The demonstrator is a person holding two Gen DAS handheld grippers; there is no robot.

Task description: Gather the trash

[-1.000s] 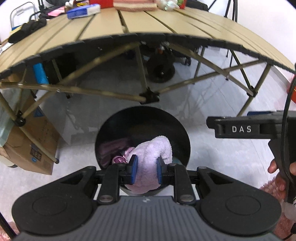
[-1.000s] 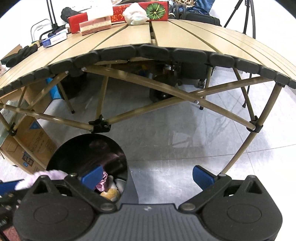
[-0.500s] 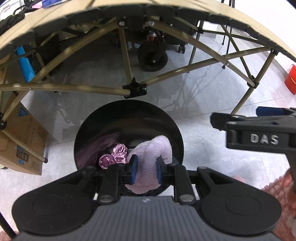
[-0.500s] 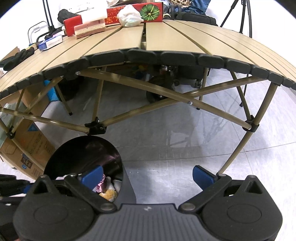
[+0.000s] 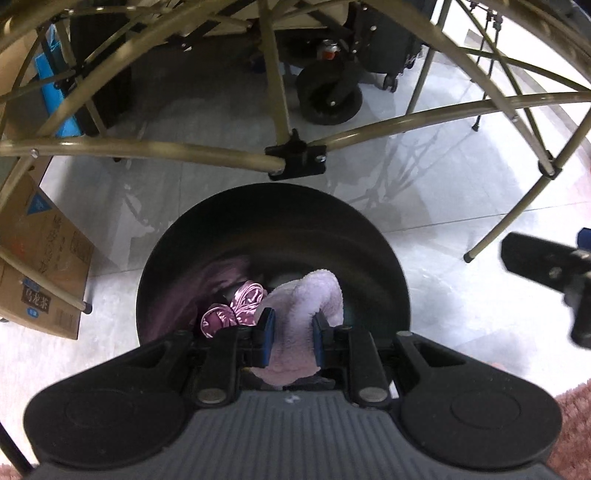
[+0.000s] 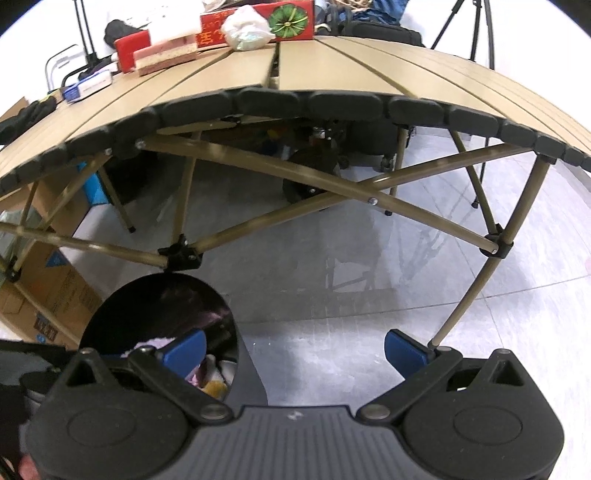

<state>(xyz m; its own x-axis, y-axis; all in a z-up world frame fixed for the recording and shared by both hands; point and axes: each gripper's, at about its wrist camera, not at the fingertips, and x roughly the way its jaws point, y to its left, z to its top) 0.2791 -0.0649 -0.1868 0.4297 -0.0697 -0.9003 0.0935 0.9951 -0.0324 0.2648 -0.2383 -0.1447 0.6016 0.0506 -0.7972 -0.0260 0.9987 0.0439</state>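
- The round black trash bin (image 5: 273, 229) stands on the pale tiled floor (image 5: 436, 295) just in front of the folding table's leg joint (image 5: 295, 158).
- Inside the bin lie a shiny crumpled pink-purple wrapper (image 5: 236, 310) at about 9 o'clock from the gripper tips and a dark purplish bag or cloth against the left wall; I cannot tell which.
- From the right wrist view the same bin (image 6: 155, 306) sits at 8 o'clock, with something yellow and white low inside it.
- The left gripper (image 5: 290, 338) pinches a fluffy lilac plush cloth (image 5: 310, 299) between its blue pads (image 5: 266, 336), directly over the bin's mouth; the cloth's free end curls up toward 1 o'clock.
- The right gripper (image 6: 295, 349) has its blue-tipped fingers (image 6: 404, 349) spread wide with only floor between them; in the left view it shows at 3 o'clock.
- A cardboard box (image 5: 40, 273) at 9 o'clock bears printed Chinese characters and a blue triangle mark; I cannot read them surely.
- On the slatted tan table top (image 6: 332, 70) a red box (image 6: 258, 22) at 12 o'clock shows gold Chinese writing and a green rosette, with a crumpled white wad (image 6: 245, 31) in front of it.
- A small blue-and-white carton (image 6: 86, 86) lies toward 10 o'clock; its print is too small to read.
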